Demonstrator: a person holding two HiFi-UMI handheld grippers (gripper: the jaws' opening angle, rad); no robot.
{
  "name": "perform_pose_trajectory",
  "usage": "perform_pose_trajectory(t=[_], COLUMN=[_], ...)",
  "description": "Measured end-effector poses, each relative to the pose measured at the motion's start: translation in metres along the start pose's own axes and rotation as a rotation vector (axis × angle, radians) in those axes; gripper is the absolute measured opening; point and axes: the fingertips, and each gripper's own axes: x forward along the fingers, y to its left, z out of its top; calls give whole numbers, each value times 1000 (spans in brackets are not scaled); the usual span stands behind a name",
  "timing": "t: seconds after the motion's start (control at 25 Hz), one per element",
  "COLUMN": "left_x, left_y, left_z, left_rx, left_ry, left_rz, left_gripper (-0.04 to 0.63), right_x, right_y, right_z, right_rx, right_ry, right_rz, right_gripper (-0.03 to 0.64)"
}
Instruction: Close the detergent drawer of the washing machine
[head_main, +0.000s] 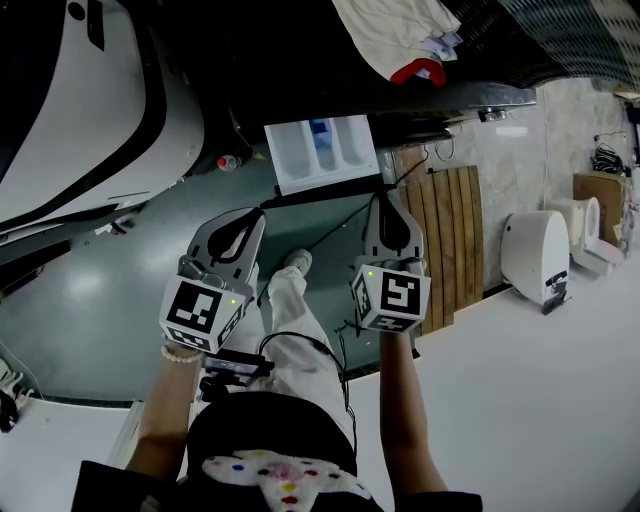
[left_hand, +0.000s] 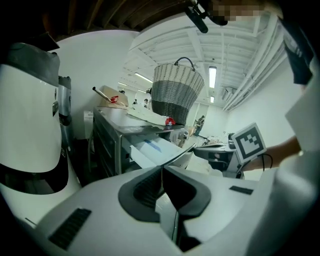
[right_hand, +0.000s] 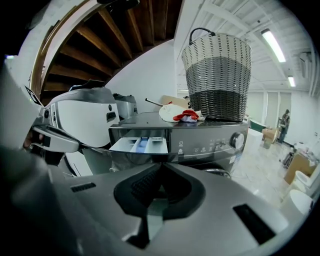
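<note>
- One white, rounded machine (head_main: 70, 110) stands at the far left, beside the washer (right_hand: 210, 137).
- There are two tools, one in each hand, and each carries one marker cube.
- The left tool (head_main: 252, 215) has its jaws pressed together with nothing between them. It hovers in front of the washer, below the left corner of the drawer (head_main: 325, 152) and apart from it.
- The one drawer stands pulled out of the washer's front at the upper left, next to the control panel. It is white inside, with one blue part in the middle.
- The right tool (head_main: 386, 200) also has its jaws together and holds nothing. Its tip is near the drawer's right front corner. No view shows whether it touches.
- The washer is dark grey, with one round knob (right_hand: 237, 141) at the right end of its panel.
- On top of the washer lie one white cloth with a red patch (right_hand: 185, 116) and, just to its right, one tall woven basket (right_hand: 218, 75) with a handle, pale above and dark below.
- One wooden slat panel (head_main: 445, 240) is on the floor to the right of the tools.
</note>
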Motion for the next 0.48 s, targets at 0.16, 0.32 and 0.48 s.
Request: perform_pose_trajectory(t=[0.16,0.32,0.48], left_x=[6,12,18], left_y=[13,24,32], left_z=[9,16,21], left_rx=[10,14,17], left_ry=[-13,-22,-29], left_rz=[15,27,35], left_gripper=[23,23,23], right_x=[14,26,36], right_y=[2,3,4], right_z=[8,15,20], right_rx=[-5,-13,-30], right_ry=[-8,-15,-18], right_rz=[1,10,19], right_gripper=[6,6,6])
